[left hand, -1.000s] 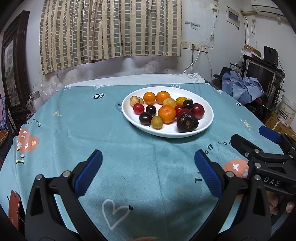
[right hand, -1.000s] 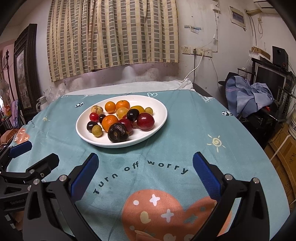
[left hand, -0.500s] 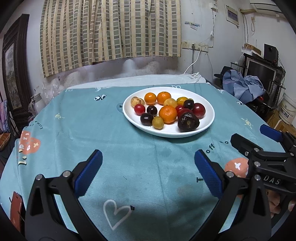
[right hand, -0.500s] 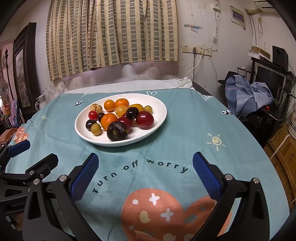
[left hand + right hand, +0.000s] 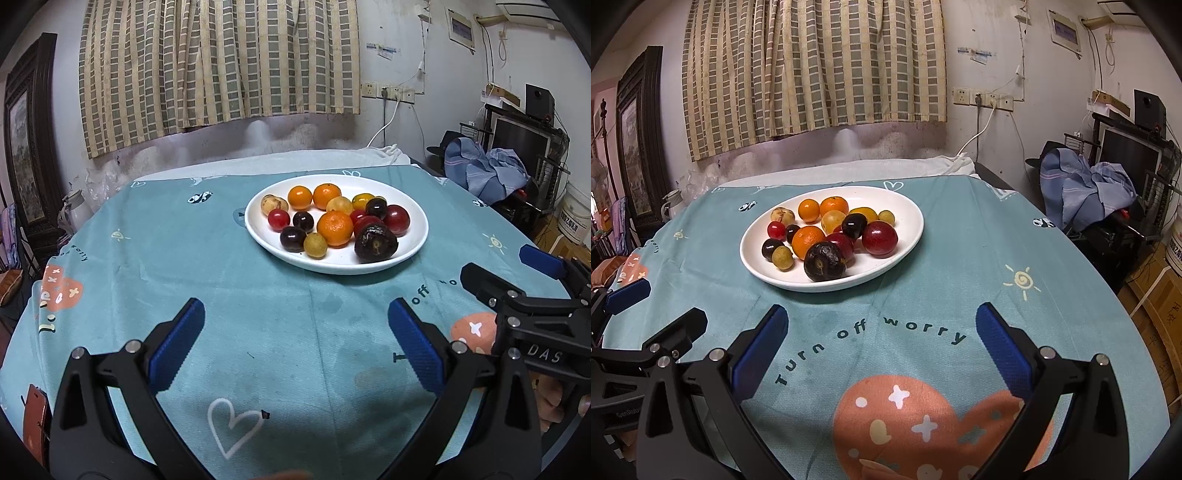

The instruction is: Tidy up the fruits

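Left gripper (image 5: 295, 332) and right gripper (image 5: 881, 338): both spread wide, empty, above the teal printed tablecloth (image 5: 221, 295). Mixed round fruits (image 5: 334, 227) sit piled on white oval plate (image 5: 417, 236), far of both.

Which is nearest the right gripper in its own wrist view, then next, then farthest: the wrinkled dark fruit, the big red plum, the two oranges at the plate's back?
From the right gripper:
1. Wrinkled dark fruit, plate's front edge.
2. Big red plum, right of middle.
3. Two oranges, back; too close to rank apart.

Right hand-held gripper (image 5: 881, 341) agape above tablecloth (image 5: 960, 258); fruit plate (image 5: 905, 206) beyond.
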Demonstrator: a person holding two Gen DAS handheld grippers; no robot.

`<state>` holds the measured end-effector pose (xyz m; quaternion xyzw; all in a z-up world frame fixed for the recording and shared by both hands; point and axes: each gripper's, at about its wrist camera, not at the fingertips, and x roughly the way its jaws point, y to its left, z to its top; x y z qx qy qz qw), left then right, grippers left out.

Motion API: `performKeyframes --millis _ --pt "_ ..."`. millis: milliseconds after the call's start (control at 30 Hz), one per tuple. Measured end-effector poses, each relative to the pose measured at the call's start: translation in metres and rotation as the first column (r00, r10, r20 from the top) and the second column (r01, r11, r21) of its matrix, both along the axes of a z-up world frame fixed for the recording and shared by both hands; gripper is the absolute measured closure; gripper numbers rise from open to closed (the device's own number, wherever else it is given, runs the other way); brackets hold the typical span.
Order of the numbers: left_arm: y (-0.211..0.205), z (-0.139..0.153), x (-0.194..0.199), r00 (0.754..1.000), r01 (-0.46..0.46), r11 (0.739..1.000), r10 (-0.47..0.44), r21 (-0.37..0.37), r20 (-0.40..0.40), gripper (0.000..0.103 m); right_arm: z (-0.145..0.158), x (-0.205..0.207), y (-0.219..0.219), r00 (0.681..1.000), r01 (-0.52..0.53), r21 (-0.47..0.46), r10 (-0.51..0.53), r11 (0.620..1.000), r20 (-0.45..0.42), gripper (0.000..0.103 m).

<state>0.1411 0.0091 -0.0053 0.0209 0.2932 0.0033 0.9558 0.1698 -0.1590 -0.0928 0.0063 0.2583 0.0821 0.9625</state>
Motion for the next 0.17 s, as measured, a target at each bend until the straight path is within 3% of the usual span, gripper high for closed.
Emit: performKeyframes --millis 167 --pt "0.0009 -0.0004 0.0009 1.0 0.007 1.0 -0.008 -0.007 -0.008 0.002 0.0 -0.0001 0.0002 1.0 0.002 0.0 -0.002 1.0 -0.002 0.001"
